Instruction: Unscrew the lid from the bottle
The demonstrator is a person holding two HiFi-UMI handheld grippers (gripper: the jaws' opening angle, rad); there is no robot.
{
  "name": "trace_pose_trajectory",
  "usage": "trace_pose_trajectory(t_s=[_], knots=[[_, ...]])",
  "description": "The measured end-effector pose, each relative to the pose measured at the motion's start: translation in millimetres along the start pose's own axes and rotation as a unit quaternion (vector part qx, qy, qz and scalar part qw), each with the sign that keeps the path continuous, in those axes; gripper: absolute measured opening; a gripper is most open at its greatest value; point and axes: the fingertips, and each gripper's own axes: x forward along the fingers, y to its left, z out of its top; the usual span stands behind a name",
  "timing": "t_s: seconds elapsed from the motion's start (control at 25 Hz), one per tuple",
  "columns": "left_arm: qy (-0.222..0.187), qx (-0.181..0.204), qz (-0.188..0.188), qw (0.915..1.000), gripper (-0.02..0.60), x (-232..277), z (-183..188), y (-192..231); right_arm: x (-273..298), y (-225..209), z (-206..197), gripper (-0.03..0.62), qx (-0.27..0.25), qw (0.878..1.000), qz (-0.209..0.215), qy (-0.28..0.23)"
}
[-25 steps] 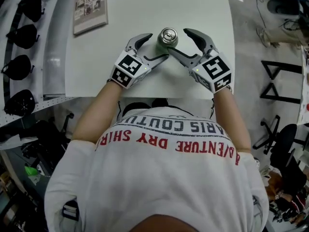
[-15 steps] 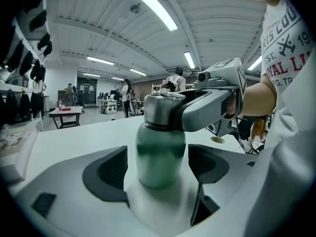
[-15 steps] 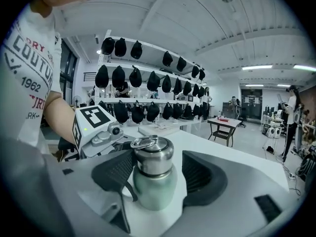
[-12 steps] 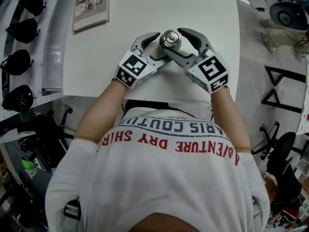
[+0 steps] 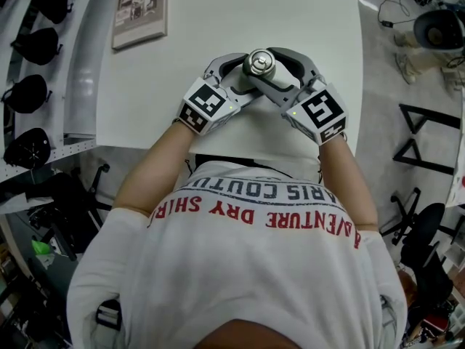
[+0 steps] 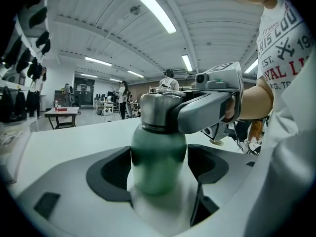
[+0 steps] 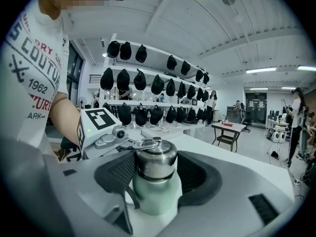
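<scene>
progress: early, lid looks fully seated | left gripper: fingers clamped on bottle body | right gripper: fingers just closed in, pads touching lid sides | bottle: upright, mid tabletop, toward near edge | remaining: unscrew, lift off

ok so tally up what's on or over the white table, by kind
bottle: 1
lid: 1, on the bottle
tongs: 2, the left tongs round the bottle's body, the right tongs just been closing, with the lid between their jaws
printed card: 1
total: 5
</scene>
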Motion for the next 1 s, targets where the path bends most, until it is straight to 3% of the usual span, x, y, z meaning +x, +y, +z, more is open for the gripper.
trace_pose_trajectory(t_s=[0.28,0.52,1.0], knots=[[-0.003,-0.004,-0.021,0.9998,0.365,-0.8,1.2,2.5,2.1,0.8,0.6,0.261,-0.008,1.000,0.020,0.006],[0.006,0.014,-0.065,0.9978,0.364,-2.2,-0.6,1.1,2.3,3.8,0.1,0.261,-0.032,0.998,0.060,0.014],[0.048,0.071,-0.182,0.9796,0.359,-5.8,-1.6,-1.7,0.2,10.8,1.5,0.261,-0.108,0.975,0.192,0.035]])
